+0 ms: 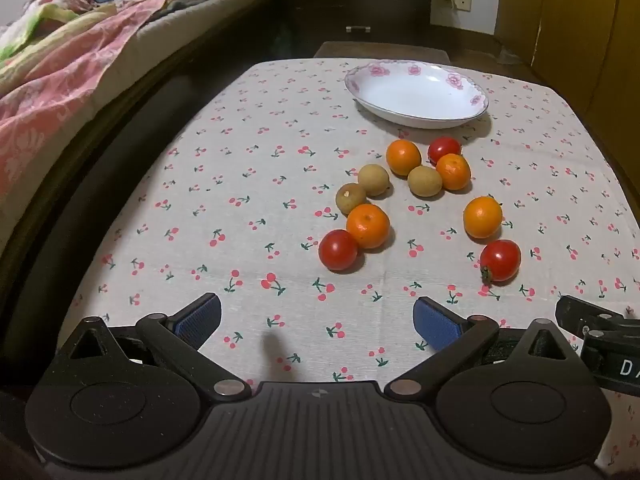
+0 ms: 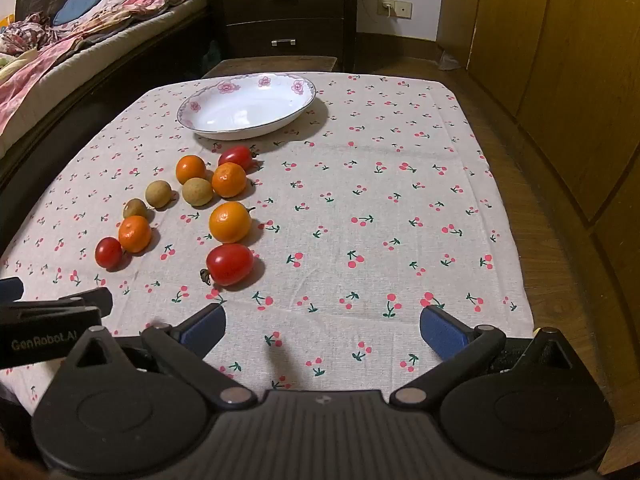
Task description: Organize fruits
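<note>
Several small fruits lie loose on the cherry-print tablecloth: oranges [image 1: 367, 225] [image 2: 230, 222], red tomatoes [image 1: 338, 249] [image 2: 230, 264] and brownish longans [image 1: 373, 179] [image 2: 158, 193]. A white flowered plate [image 1: 416, 94] [image 2: 248, 106] stands empty behind them. My left gripper [image 1: 318, 322] is open and empty, near the table's front edge, in front of the fruits. My right gripper [image 2: 322, 330] is open and empty, to the right of the nearest tomato.
The tablecloth [image 1: 260, 184] [image 2: 400, 200] covers a low table. A bed with bedding [image 1: 60, 60] lies to the left, a dark drawer unit [image 2: 288, 12] behind, wooden cabinets [image 2: 560, 60] to the right. The other gripper shows at each view's edge [image 1: 600, 332] [image 2: 52, 320].
</note>
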Demonstrator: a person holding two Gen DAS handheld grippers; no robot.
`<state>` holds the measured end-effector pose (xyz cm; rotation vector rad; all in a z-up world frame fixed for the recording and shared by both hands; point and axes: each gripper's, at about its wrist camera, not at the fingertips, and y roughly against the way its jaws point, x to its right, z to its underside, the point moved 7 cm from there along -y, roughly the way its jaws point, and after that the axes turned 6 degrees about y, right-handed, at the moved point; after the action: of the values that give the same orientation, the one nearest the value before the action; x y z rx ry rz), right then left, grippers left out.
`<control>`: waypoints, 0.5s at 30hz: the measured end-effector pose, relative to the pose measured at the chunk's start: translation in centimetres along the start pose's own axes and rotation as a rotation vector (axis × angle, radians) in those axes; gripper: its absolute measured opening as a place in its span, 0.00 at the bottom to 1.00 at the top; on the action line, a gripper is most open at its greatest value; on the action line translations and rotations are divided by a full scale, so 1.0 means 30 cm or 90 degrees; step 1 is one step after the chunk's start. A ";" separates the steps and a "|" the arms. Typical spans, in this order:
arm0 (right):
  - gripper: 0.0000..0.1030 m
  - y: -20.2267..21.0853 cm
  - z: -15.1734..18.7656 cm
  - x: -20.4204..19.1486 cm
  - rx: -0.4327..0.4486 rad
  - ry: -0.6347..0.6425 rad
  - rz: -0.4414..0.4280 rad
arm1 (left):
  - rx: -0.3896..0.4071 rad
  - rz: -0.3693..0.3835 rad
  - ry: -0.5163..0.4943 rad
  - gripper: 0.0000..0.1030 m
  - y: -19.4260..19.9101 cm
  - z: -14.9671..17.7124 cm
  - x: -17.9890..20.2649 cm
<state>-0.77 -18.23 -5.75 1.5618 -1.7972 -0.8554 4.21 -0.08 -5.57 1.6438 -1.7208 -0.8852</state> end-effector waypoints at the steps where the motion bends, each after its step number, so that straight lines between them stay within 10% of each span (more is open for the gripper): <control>1: 1.00 0.000 0.000 -0.001 0.001 -0.001 -0.002 | -0.001 0.000 -0.002 1.00 0.000 0.001 0.001; 15: 1.00 0.002 0.003 -0.002 0.000 -0.002 -0.002 | -0.020 0.008 0.008 1.00 -0.017 0.012 -0.006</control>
<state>-0.87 -18.17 -5.76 1.5634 -1.7971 -0.8598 4.24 0.11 -6.18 1.6139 -1.6984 -0.8890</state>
